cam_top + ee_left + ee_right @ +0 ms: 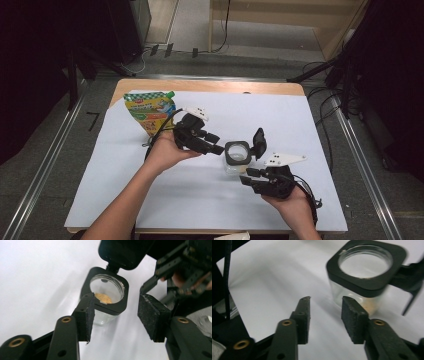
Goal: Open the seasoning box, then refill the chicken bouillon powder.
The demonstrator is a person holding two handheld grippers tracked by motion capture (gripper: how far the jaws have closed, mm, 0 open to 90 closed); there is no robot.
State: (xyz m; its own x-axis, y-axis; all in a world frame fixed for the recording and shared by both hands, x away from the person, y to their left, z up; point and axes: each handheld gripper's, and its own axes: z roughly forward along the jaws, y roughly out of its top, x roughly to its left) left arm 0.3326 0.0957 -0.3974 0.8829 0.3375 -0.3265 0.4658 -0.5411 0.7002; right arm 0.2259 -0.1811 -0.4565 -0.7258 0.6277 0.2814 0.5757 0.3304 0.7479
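Standing near the middle of the white sheet (200, 200), the clear jar (237, 154) has its black lid (259, 141) flipped up and a little tan powder (103, 298) inside. Both grippers sit released beside it with nothing between their jaws: the left gripper (216, 144) just left of it, the right gripper (248, 176) just in front. A colourful pouch (150, 113) stands farther left.
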